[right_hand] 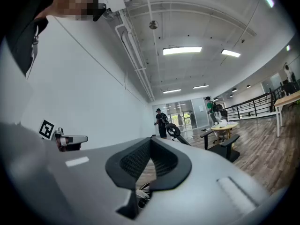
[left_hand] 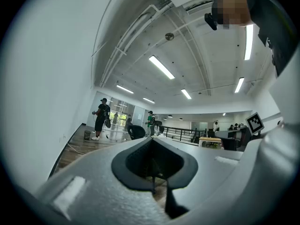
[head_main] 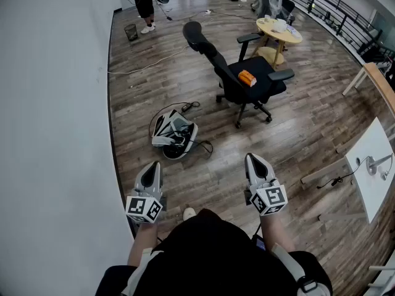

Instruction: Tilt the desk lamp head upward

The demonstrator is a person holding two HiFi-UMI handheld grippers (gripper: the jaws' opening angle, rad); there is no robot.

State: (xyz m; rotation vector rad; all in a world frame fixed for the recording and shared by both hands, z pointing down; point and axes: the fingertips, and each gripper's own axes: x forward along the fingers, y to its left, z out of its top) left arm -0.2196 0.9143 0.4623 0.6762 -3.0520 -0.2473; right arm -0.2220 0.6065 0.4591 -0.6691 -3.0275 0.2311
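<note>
At lower frame: left gripper (head_main: pixel 152 166), right gripper (head_main: pixel 252 160), jaws were closed, empty. Right edge: white table (head_main: pixel 370 194) bore probable desk lamp (head_main: pixel 373 164).

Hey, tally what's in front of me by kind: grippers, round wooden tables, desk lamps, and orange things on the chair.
Grippers: 2, left and right
Round wooden tables: 1
Desk lamps: 1
Orange things on the chair: 1
Total: 5

The desk lamp (head_main: pixel 374 164) is shown only in the head view, at the far right edge. It is a small, pale grey unit with a slim arm, set on a white tabletop (head_main: pixel 370 193). Its head tilt cannot be determined at this size.
</note>
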